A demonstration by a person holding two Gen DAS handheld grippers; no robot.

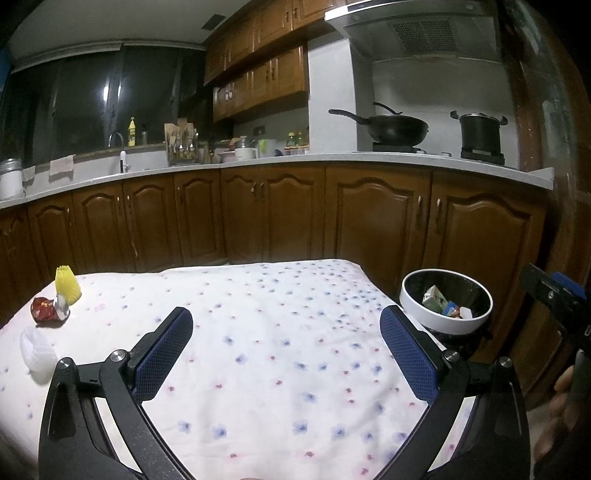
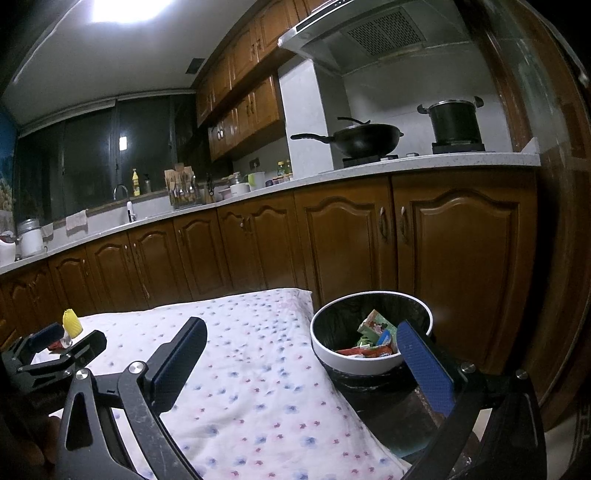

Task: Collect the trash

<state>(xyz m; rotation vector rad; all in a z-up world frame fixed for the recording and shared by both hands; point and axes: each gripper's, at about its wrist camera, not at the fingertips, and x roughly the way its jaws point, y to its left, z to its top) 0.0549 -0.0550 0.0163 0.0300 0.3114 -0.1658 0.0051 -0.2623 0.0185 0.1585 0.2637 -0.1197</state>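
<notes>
Above a flower-print cloth table [image 1: 280, 332], both tongs, left gripper [image 1: 286, 356] and right gripper [image 2: 301, 363], gape wide, empty; white-rimmed round bin [image 1: 443, 325] waits right for the far-left crumpled red wrapper [image 1: 46, 310].

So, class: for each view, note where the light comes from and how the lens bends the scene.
Right wrist view: ceiling light blown out white, worktop tilted and curved. Left wrist view: no lamp visible, only glare on the window; worktop bows, corners go black, tablecloth bright.
</notes>
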